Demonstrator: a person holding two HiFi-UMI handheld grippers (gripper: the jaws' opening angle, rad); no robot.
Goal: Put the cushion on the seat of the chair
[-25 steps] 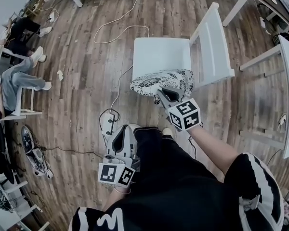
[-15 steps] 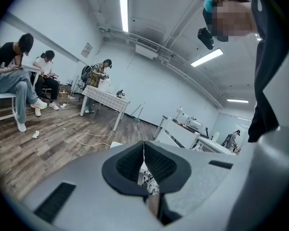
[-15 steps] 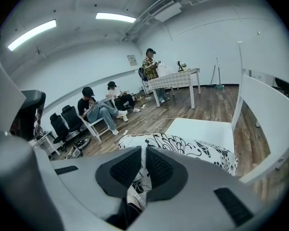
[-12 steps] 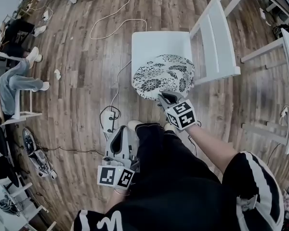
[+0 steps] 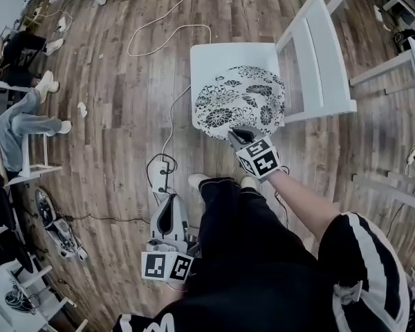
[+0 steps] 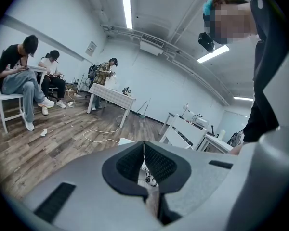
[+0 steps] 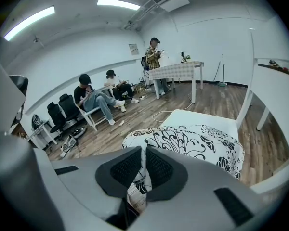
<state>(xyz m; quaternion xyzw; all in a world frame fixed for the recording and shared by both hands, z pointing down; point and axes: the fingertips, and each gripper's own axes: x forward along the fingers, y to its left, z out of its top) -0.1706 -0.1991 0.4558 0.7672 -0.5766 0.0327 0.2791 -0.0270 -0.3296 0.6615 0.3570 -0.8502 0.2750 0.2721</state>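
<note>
Your right hand-held gripper point(image 5: 238, 135) is clamped on the near edge of the cushion point(image 5: 242, 99); the right gripper view shows a fold of its patterned cover pinched between the pads, at the gripper point(image 7: 143, 167) itself. Your left hand-held gripper point(image 5: 169, 209) hangs low at 7 o'clock from the chair, jaws together on nothing, well apart from the work.

The cushion lies over the near half of the seat point(image 5: 221, 57). Its 6 o'clock edge overhangs the seat's front, and its 3 o'clock side sits close to the backrest point(image 5: 318, 54). Bare seat shows at 11 to 12 o'clock. Whether the cushion's weight is fully on the seat I can't quite tell from here; it looks mostly down.

The step in hand, as I judge it, is the final placing. To do it well:
- Slide the cushion toward 12 o'clock until the overhang is gone and the bare strip is covered.
- Keep the gripper low and level, so the far edge doesn't fold under.
- Nudge slightly toward 9 o'clock if the backrest crowds it.
- Open the jaws only once the near edge rests on the seat, then draw straight back toward 6 o'clock so the pads don't drag the cover.
</note>
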